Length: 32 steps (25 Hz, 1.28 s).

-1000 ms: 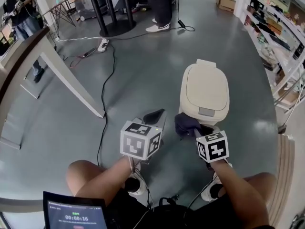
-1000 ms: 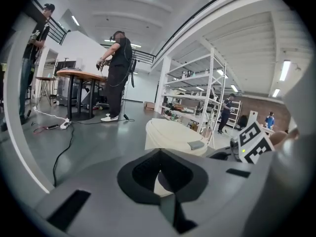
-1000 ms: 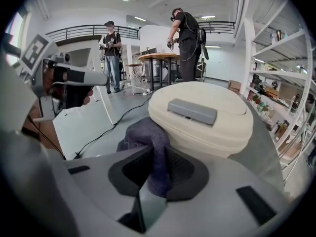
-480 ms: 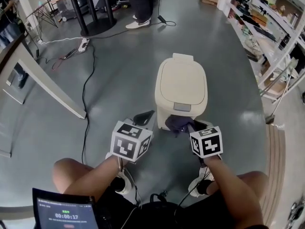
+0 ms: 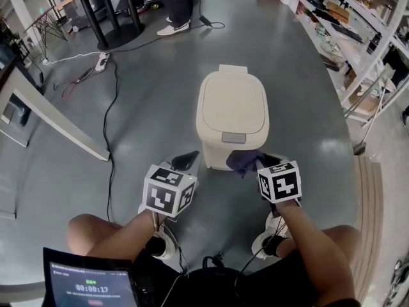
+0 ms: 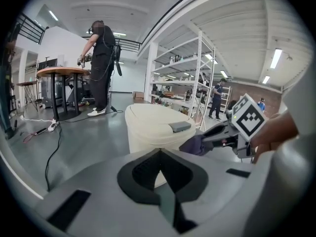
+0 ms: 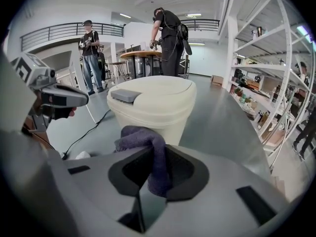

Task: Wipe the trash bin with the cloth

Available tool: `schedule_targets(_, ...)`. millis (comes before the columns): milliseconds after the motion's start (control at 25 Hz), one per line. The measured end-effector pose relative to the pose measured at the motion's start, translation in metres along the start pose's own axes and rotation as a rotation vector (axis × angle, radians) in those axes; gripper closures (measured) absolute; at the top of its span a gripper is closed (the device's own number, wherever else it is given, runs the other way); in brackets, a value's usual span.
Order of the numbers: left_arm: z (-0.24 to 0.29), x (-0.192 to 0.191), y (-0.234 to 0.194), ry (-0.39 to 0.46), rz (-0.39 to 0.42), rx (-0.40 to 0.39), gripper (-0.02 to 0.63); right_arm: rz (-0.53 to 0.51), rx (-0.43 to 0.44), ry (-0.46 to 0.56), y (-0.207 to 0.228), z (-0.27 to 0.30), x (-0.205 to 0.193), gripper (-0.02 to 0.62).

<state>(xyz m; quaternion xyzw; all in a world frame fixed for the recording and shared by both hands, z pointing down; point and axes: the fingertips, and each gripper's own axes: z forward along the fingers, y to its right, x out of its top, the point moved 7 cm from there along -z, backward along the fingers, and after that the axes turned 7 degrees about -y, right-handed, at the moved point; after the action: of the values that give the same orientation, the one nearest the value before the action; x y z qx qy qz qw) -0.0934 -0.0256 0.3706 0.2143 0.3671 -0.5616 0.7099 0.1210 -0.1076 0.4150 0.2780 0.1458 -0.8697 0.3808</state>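
As right hand-held gripper [image 5: 261,163] clamps dark cloth [image 5: 245,162], I judge cloth soft, light, limp; grip on bunched middle, free fold forward. Cloth just beside front wall of trash bin [image 5: 231,117]; contact unclear. Bin upright on floor [image 5: 147,107], long axis vertical, latch side toward me; probably light, may slide. Left hand-held gripper [image 5: 185,160] closed, empty.

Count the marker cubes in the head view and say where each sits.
2. One cube sits on the left gripper, near the trash bin's front left; the other on the right gripper, which is shut on the cloth at the bin's front. None seems hidden.
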Motion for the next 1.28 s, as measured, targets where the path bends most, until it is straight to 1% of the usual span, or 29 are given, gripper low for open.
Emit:
schedule_targets(160,0.006,-0.004,0.001,-0.011,0.010,0.001,0.604,0.008,-0.020,-0.016,0.008,0.005,-0.005,0.526)
schedule_targets(320,0.005,0.001,0.000,0.002,0.003,-0.003,0.604,-0.004,-0.050,-0.011,0.015,0.000,-0.008,0.526)
schedule_targets(440,0.005,-0.001,-0.006,-0.004,0.012,-0.010,0.604,-0.019,-0.048,-0.007,0.009,-0.005,-0.007,0.526)
schedule_targets(560,0.000,-0.004,-0.019,-0.016,0.008,-0.012,0.604,-0.014,-0.014,-0.035,-0.009,-0.002,-0.007,0.526)
schedule_targets(640,0.000,-0.007,-0.019,-0.020,0.004,-0.008,0.604,-0.023,0.022,-0.064,-0.020,0.006,-0.010,0.526)
schedule_targets(760,0.000,-0.011,-0.016,-0.019,-0.006,-0.001,0.604,-0.083,0.069,-0.115,-0.041,0.026,-0.013,0.526)
schedule_targets(840,-0.005,-0.016,-0.021,-0.015,-0.020,0.001,0.604,-0.116,0.094,-0.140,-0.059,0.042,-0.010,0.526)
schedule_targets(1040,-0.021,-0.033,-0.048,-0.019,-0.064,0.019,0.604,-0.168,0.137,-0.151,-0.108,0.074,0.008,0.526)
schedule_targets(1160,-0.027,-0.043,-0.062,-0.019,-0.088,0.049,0.604,-0.156,0.154,-0.140,-0.120,0.090,0.020,0.526)
schedule_targets(1280,-0.032,-0.052,-0.072,-0.025,-0.125,0.078,0.604,-0.113,0.185,-0.142,-0.127,0.102,0.024,0.526)
